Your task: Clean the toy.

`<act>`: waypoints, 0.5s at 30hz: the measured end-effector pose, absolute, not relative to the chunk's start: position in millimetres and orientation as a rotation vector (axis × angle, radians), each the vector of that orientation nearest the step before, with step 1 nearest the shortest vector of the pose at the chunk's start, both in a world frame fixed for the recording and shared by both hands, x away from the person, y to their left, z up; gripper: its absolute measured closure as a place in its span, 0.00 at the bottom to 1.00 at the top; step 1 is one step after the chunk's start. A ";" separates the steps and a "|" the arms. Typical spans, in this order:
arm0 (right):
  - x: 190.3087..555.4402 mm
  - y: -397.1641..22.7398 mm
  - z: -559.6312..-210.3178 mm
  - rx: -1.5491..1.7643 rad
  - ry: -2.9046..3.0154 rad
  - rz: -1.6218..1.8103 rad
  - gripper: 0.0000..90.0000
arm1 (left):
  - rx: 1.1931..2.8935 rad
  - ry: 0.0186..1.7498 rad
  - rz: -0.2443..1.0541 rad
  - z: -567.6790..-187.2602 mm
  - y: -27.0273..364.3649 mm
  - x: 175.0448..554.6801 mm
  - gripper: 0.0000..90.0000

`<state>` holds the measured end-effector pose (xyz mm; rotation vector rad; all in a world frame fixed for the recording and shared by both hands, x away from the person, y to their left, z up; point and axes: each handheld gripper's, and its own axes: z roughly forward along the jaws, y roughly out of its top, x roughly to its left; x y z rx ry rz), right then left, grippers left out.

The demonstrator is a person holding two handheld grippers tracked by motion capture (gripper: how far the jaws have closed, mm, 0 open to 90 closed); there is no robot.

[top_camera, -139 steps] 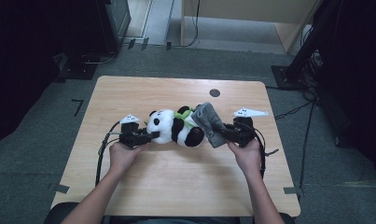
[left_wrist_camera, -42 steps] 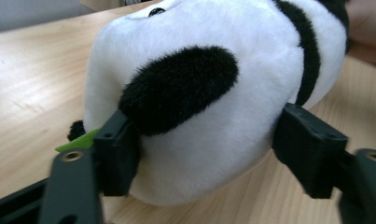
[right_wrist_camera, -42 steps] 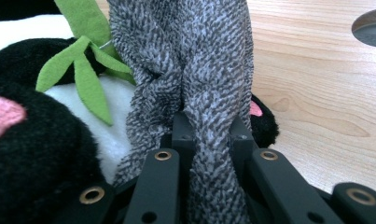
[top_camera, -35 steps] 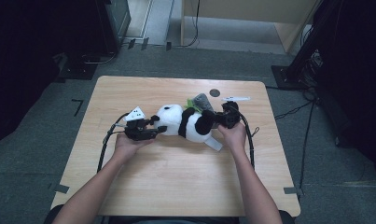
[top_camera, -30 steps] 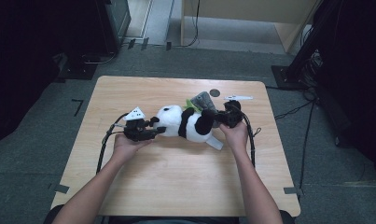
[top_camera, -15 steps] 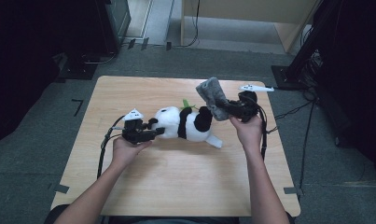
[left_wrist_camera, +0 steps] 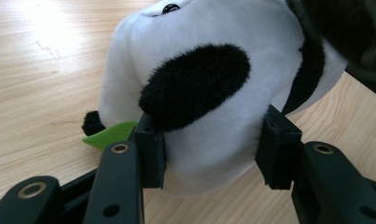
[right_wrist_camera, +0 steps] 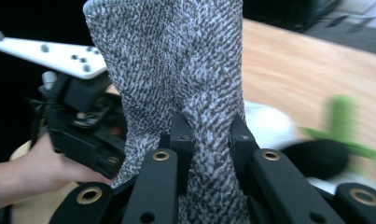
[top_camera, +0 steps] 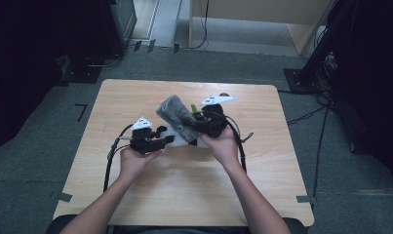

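Keep your left hand-held gripper clamped on the panda mid-counter — your right hand-held gripper, pinching the grey sock, should pull it squarely over the plush body.

A light wooden table stands on grey carpet amid dark surroundings.

Sock above panda on table

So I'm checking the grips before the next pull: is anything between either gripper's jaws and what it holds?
Nothing visible: the left gripper clamps the plush panda directly, and the right gripper pinches the grey knit sock.
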<state>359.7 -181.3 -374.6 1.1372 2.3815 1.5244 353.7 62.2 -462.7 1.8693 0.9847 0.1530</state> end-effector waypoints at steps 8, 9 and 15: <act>362.0 -150.5 -399.5 1.149 2.482 1.493 0.87 | 1.874 0.983 0.175 -462.4 57.7 347.9 0.58; 364.5 -151.0 -404.6 1.168 2.487 1.494 0.87 | 1.879 0.987 0.168 -463.4 57.3 348.5 0.58; 370.7 -160.1 -410.1 1.186 2.490 1.475 0.87 | 1.876 0.990 0.158 -465.3 55.4 350.1 0.59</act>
